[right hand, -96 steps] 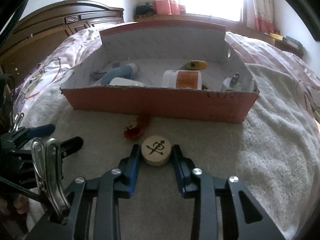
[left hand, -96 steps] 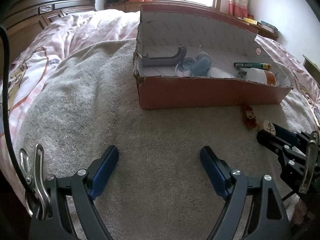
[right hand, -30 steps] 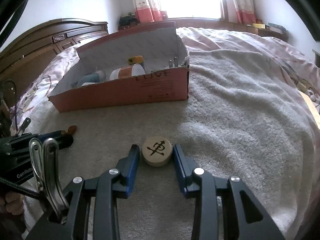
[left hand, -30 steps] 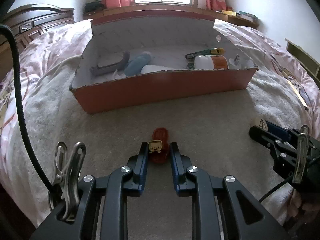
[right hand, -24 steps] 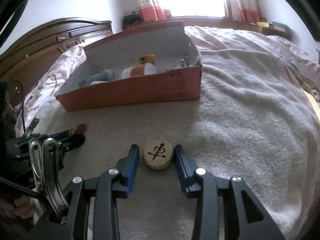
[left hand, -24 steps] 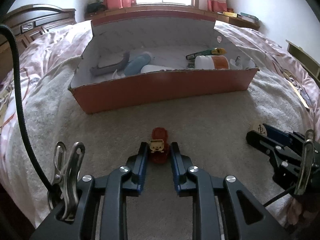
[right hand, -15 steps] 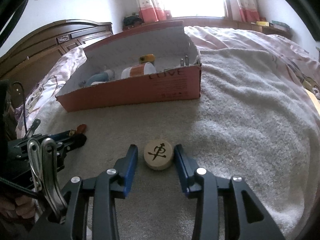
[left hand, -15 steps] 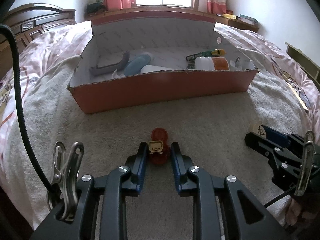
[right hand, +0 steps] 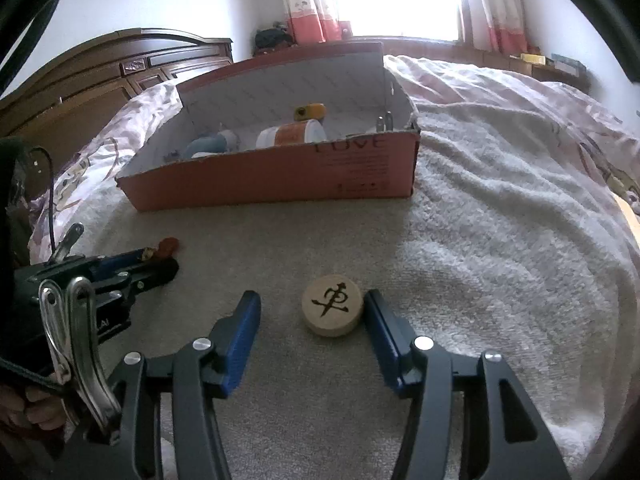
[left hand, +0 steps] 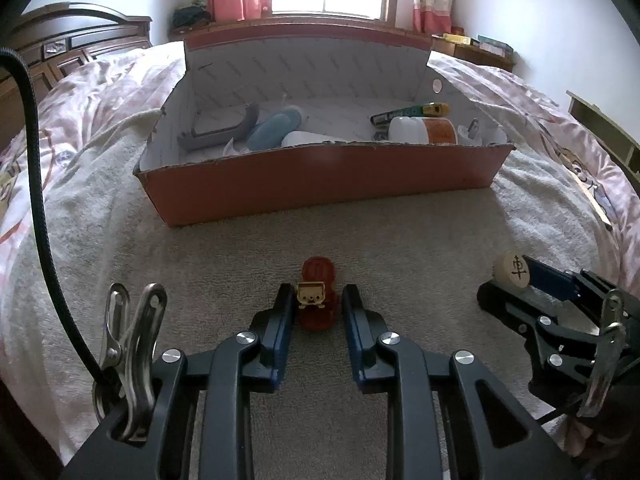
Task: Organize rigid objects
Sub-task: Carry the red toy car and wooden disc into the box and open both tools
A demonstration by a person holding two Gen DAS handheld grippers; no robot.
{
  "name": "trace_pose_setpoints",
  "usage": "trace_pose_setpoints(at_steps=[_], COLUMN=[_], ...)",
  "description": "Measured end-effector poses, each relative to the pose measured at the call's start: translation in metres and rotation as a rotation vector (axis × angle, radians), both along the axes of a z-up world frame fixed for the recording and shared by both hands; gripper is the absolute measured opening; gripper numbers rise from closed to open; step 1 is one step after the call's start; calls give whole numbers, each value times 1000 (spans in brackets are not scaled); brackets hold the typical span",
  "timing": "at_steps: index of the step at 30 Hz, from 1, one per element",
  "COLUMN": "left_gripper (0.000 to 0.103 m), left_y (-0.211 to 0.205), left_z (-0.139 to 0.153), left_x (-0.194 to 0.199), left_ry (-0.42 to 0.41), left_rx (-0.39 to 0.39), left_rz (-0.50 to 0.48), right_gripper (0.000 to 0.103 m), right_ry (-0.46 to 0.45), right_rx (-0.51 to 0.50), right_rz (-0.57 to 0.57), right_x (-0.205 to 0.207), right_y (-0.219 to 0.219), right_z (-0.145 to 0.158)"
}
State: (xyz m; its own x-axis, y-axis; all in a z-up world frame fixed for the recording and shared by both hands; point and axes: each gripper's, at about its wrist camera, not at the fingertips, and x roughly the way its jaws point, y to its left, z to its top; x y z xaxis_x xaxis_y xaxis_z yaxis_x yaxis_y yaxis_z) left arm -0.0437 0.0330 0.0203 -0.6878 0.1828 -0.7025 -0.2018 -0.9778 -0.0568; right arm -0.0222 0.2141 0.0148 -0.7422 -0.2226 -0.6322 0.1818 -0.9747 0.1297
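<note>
On the beige towel [left hand: 200,280], the left gripper [left hand: 316,304] pinches a small red toy [left hand: 318,300] between its blue pads. Beyond sits an open red cardboard box [left hand: 320,184] holding a white bottle [left hand: 420,130]. At right, the right gripper [left hand: 516,280] flanks a wooden chess piece [left hand: 512,270].

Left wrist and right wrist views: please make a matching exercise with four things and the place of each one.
Things:
1. small red toy
2. round wooden chess piece
3. white bottle with orange label
4. grey curved handle

Places:
A. left part of the red cardboard box
B. between the jaws of the left gripper
C. right part of the box
D. on the towel, beside one finger of the right gripper

Pairs: 1-B, 2-D, 3-C, 4-A
</note>
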Motion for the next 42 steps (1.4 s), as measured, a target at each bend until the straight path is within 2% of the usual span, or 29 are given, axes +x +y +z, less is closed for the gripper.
trace_pose_setpoints(at_steps=[10,25,42], left_gripper=[25,22,22], left_y=[-3,-6,-11], left_z=[0,9,47], left_x=[0,5,7], left_ry=[-1,-2,73], left_rx=[24,46,79], left_rz=[-3,-9,-20], right_gripper=[33,33,33], right_ry=[5,1,27], right_rx=[-6,-34,-90], right_rz=[-50,-40,22], right_x=[0,3,-1], right_y=[9,9,2], right_z=[0,5,31])
